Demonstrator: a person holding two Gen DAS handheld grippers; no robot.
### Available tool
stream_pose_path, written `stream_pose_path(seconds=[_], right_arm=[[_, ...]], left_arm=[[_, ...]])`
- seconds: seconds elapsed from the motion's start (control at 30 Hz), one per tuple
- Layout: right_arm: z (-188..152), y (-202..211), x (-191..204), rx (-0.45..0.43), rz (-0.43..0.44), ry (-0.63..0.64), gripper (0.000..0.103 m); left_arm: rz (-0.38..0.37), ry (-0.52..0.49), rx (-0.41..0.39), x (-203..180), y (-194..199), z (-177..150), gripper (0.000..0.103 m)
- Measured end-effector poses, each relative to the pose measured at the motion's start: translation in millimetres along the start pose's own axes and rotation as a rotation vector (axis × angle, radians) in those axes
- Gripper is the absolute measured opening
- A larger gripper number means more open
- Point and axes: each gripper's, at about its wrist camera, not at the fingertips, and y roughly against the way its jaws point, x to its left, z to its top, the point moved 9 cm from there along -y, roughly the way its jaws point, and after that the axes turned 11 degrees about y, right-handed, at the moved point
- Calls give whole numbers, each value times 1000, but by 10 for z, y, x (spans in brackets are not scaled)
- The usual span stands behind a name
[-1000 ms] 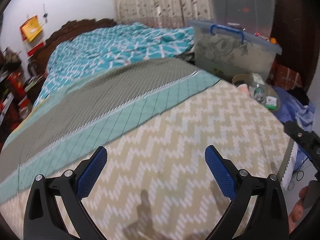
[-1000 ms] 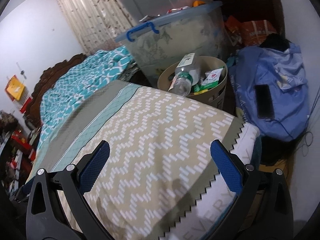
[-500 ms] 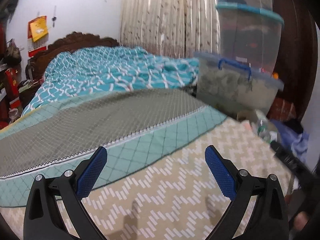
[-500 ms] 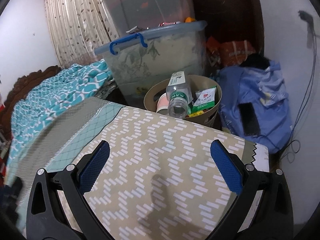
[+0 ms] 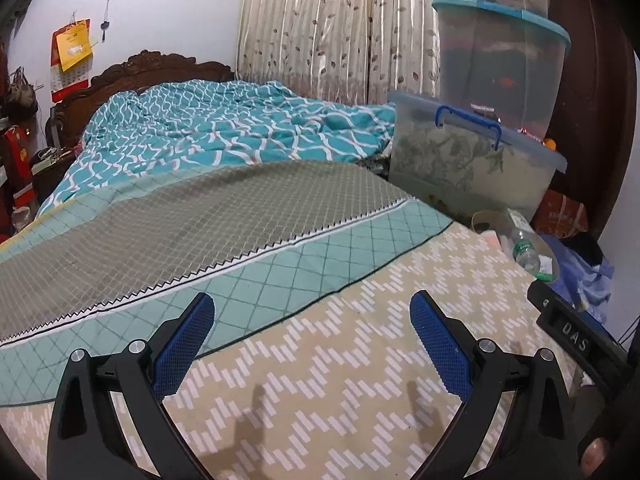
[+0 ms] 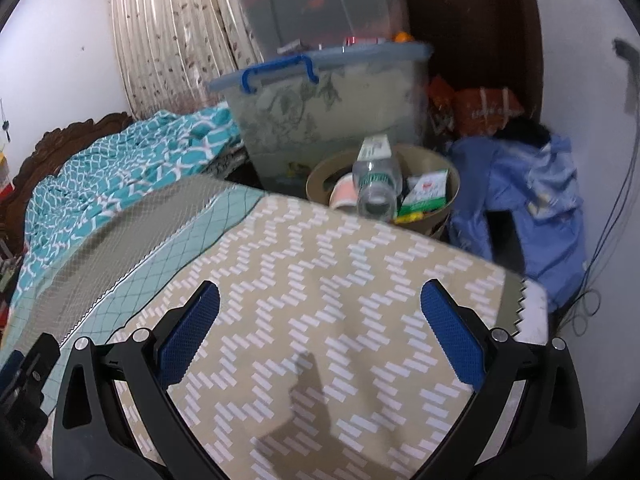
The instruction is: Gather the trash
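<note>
Most of the room is filled by a big bed. It has a dark carved wood headboard at the far end and a teal and white quilt bunched up near it. The near part of the bed is covered by a tan blanket with white zigzag marks.

Behind the bed hangs a pale curtain with little leaves on it. Past the far corner of the bed sits a big clear storage bin with blue handles. More clear bins are stacked on top of it. Near the bed corner, to the right of the basket, lies a heap of blue clothes.

Just beside the bed corner, in front of the big bin, stands a round tan trash basket. The trash is inside it. An empty plastic water bottle leans out over the rim toward the bed. A pink cup lies next to the bottle, and a green and white packet sits beside it.

Over the tan blanket, the left gripper hangs with its blue pads spread wide and nothing between them. The right gripper is also spread wide over the blanket and holds nothing.
</note>
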Motion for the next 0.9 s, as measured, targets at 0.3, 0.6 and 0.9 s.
stream_pose_path(seconds=[0.3,0.6,0.9], right_arm=[[-127,-173,-65,86,40,-71,99],[-119,-192,-47,88,60,-71,99],[-95,-164,-30,70,70,-70,99]], left_arm=[[7,-45,55,-47,-86,-84,94],[-4,-47,110,-45,-130,-150,94],[21,-68,102,-47,-124,-162,94]])
